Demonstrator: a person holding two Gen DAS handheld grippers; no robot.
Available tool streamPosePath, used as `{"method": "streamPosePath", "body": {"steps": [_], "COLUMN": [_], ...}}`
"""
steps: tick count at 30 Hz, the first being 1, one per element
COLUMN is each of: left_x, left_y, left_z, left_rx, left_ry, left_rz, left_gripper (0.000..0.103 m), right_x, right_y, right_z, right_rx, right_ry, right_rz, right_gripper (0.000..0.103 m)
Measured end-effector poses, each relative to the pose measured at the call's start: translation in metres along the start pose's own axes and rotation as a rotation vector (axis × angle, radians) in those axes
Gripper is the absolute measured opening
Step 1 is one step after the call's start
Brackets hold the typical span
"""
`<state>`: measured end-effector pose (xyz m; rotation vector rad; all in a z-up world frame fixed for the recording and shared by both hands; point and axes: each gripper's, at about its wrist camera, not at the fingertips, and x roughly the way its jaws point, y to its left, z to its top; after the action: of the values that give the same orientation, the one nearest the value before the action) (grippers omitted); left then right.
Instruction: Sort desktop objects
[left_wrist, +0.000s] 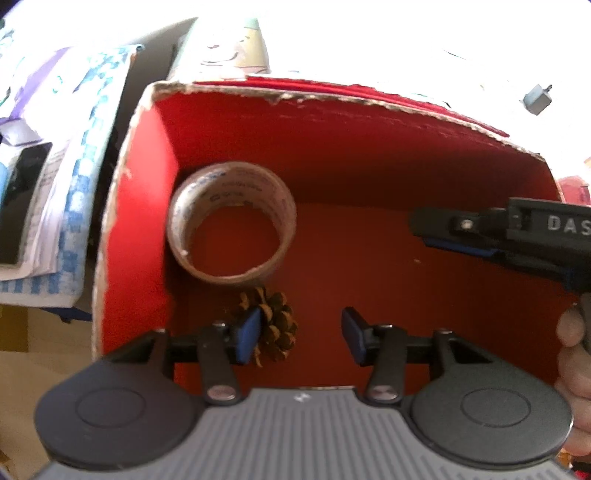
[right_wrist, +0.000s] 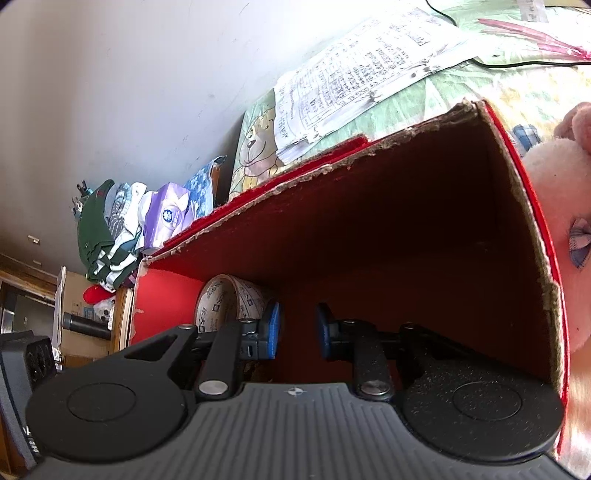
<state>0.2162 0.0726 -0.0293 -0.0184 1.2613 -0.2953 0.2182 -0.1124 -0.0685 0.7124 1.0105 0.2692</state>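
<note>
Red box (left_wrist: 369, 155), seen from above. Tape roll (left_wrist: 231, 221) lies flat in its far-left corner; pinecone (left_wrist: 275, 328) sits just nearer, beside the left gripper (left_wrist: 299, 334), whose fingers stand wide and empty. Right gripper (right_wrist: 297, 328), fingers narrowly apart and empty, reaches in from the right. The pinecone's near side is hidden behind a finger.
</note>
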Motion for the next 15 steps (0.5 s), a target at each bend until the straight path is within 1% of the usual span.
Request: {"method": "streamPosePath", "body": {"steps": [2,7,10,13,15], "left_x": [-0.003,-0.011,-0.022,-0.031,-0.03], "left_y": [-0.001,-0.004,-0.008,-0.006,-0.005], "left_z": [0.0,-0.001,-0.004,-0.004,-0.007], "left_rx": [0.005,0.022,0.023,0.033,0.036], "left_ry": [-0.006,-0.032,-0.041,-0.049,-0.049], "left_rz": [-0.007,0.013,-0.017,-0.077,-0.119], "left_gripper": [0.052,0.052,0.052,0.052,0.052], "right_x": [0.001,0.001,0.001,0.001,0.001], "right_y": [0.001,0.002,0.002,0.002,0.002], "right_z": [0.0,-0.001,-0.001,0.0,0.0], "right_rx": [-0.012,-0.019,-0.019,-0.02,-0.021], "right_ry": [0.004,0.003,0.002,0.004,0.004], "right_rz": [-0.001,-0.003,-0.002,-0.002,-0.003], "right_gripper": [0.025,0.025,0.025,0.025,0.025]}}
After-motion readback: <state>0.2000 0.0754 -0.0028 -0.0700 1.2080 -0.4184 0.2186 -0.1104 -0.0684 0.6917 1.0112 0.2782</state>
